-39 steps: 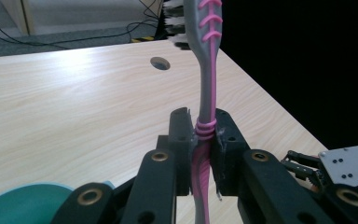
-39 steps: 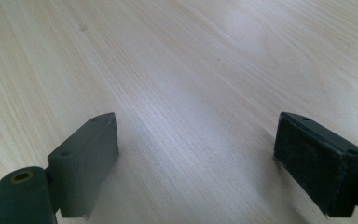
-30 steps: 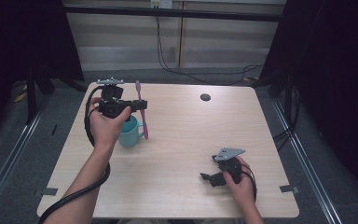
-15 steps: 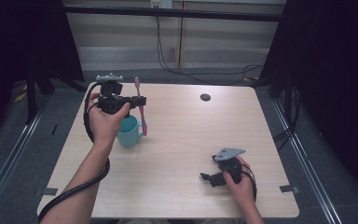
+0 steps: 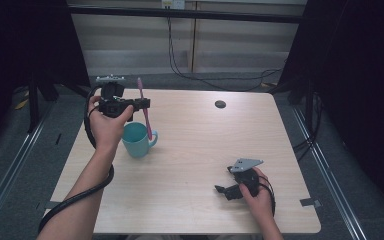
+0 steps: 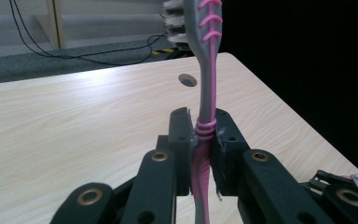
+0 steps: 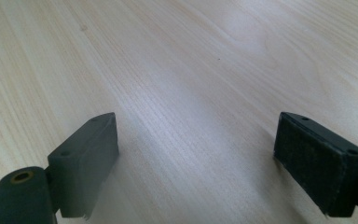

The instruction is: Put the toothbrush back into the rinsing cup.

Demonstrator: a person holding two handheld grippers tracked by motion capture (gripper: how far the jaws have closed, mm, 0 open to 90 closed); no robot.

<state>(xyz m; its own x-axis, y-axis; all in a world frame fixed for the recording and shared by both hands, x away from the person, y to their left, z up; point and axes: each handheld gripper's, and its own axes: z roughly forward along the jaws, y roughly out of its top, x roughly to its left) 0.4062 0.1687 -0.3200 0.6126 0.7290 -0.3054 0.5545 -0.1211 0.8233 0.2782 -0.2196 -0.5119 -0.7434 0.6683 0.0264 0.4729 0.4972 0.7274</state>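
Observation:
A pink and grey toothbrush (image 5: 145,107) stands upright, bristle head up, clamped in my left gripper (image 5: 142,104). Its lower end hangs beside and just above a teal mug (image 5: 136,140) on the table's left part. In the left gripper view the black jaws are shut on the toothbrush (image 6: 205,126) at its pink ribbed neck, and the left gripper (image 6: 204,140) points across the wooden table. My right gripper (image 5: 222,191) rests low on the table at the front right, held by a hand. In the right gripper view the right gripper (image 7: 196,158) stands open over bare wood.
The light wooden table (image 5: 200,150) has a small dark round hole (image 5: 220,104) near its far edge. Black cables trail from both grippers. Dark curtains and metal rails flank the table, and a grey floor lies beyond it.
My left gripper has lifted the toothbrush higher and a little toward the far side, so its lower end has risen from the mug. The right gripper has stayed put.

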